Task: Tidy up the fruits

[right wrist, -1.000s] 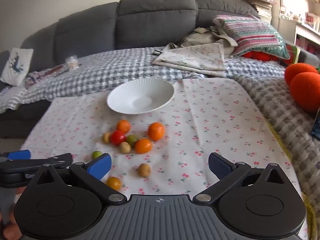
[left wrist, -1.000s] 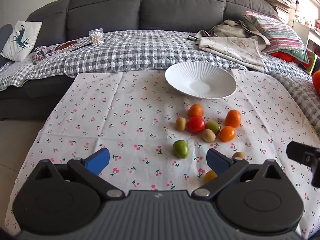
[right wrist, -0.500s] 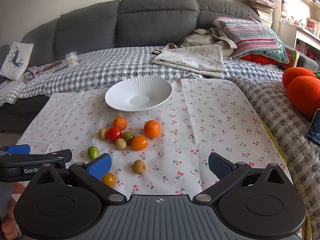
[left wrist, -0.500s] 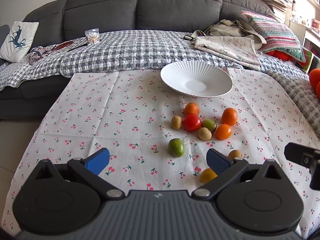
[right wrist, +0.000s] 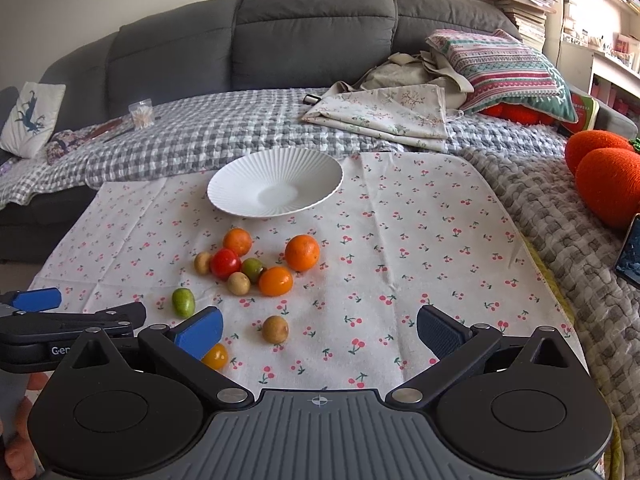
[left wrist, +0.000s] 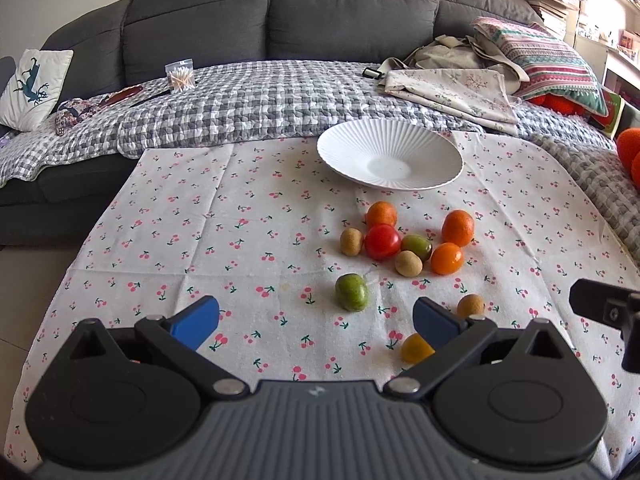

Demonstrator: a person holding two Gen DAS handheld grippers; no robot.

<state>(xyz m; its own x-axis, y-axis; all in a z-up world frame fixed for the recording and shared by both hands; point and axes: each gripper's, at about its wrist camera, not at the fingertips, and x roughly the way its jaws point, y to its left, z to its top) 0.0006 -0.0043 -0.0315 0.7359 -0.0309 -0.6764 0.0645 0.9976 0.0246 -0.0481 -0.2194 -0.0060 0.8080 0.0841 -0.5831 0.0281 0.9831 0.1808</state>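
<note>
A white ribbed plate (left wrist: 390, 156) (right wrist: 276, 186) sits empty at the far side of a cherry-print cloth (left wrist: 240, 240) (right wrist: 420, 240). In front of it lies a cluster of small fruits: a red tomato (left wrist: 382, 241) (right wrist: 225, 263), oranges (left wrist: 458, 227) (right wrist: 302, 252), brown kiwis (left wrist: 408, 263) (right wrist: 239, 283). A green fruit (left wrist: 351, 292) (right wrist: 183, 301), a brown one (left wrist: 471, 305) (right wrist: 275, 329) and a small yellow one (left wrist: 416, 348) (right wrist: 215, 356) lie nearer. My left gripper (left wrist: 316, 322) is open and empty, close behind the green fruit. My right gripper (right wrist: 320, 328) is open and empty, near the brown fruit.
A grey sofa (left wrist: 320, 12) with a checked blanket (left wrist: 260, 96) stands behind the cloth. Folded fabric (right wrist: 384, 116) and a striped pillow (right wrist: 504, 68) lie at the back right. Orange knitted cushions (right wrist: 604, 184) and a phone (right wrist: 630, 256) are at the right.
Both grippers have drawn back and risen slightly, so the fruits and plate sit a little farther off. Nothing was picked up; both stay open.
</note>
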